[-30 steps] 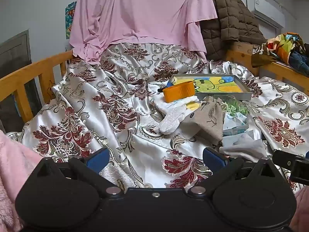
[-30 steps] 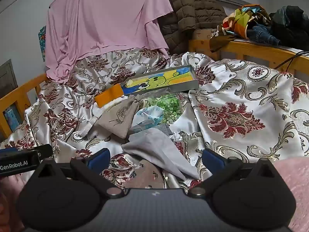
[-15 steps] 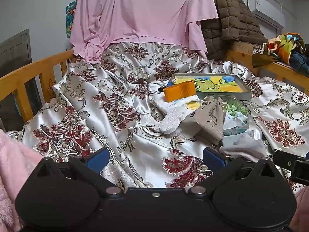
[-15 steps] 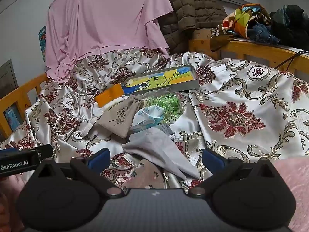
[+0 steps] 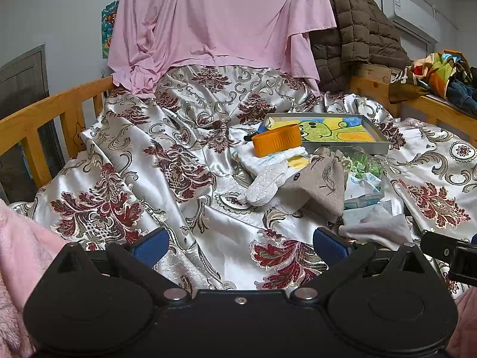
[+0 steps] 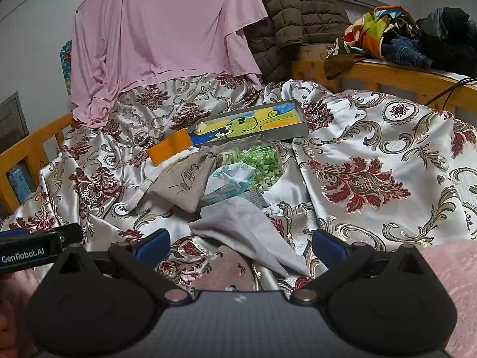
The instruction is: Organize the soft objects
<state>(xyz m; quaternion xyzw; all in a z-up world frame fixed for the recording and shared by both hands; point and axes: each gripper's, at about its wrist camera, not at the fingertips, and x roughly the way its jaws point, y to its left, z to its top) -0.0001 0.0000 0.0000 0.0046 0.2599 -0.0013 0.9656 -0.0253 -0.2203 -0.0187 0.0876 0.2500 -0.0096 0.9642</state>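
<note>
Grey cloth (image 6: 247, 232) lies crumpled on bed, nearest item to right tongs (image 6: 240, 244), just ahead of spread, empty jaws. Beige pouch (image 6: 184, 179), white sock (image 5: 265, 182), green-filled bag (image 6: 262, 164) heaped behind, touching. Left tongs (image 5: 238, 244) also agape, holding nothing, over bare satin cover (image 5: 134, 161). Risk: slick satin bunching into grip with cloth; overlapping pieces dragging along. Items beneath pouch hidden; bag contents unclear.
</note>
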